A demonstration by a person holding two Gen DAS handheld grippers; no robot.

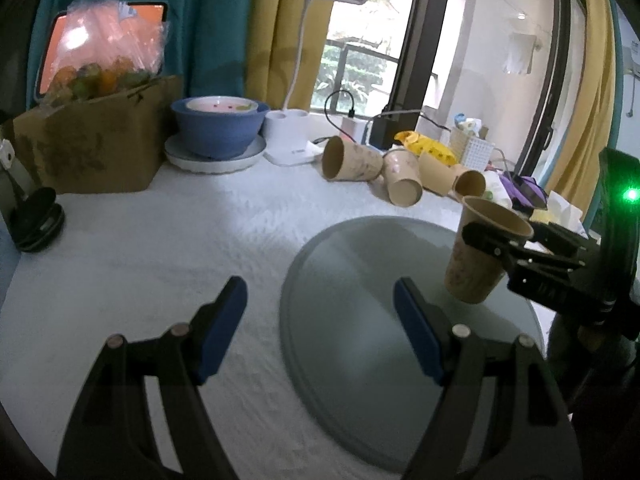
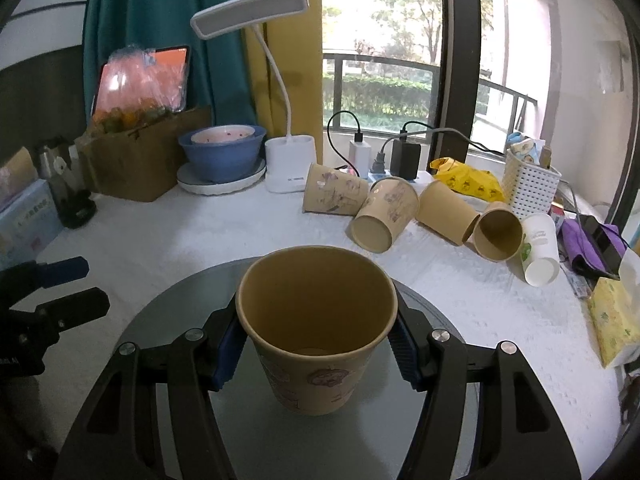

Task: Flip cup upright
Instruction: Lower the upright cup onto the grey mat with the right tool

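You've got the right gripper (image 2: 316, 344) pinching the cup (image 2: 316, 332) mouth-up over the grey plate (image 2: 168, 312) for set-down, left gripper (image 1: 320, 320) spread idle.

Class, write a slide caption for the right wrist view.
Right tool grips an upright paper cup over the grey round tray.

Home interior, prob. a living rm/bedroom by a balcony. Evidence: teal curtain (image 2: 160, 36) & yellow curtain (image 2: 280, 52), balcony railing (image 2: 380, 68) w/ greenery outside, desk lamp (image 2: 280, 80), chargers (image 2: 404, 156), stacked bowls (image 2: 220, 152), tissue pack (image 2: 612, 320) on cloth-covered bench (image 2: 200, 232).
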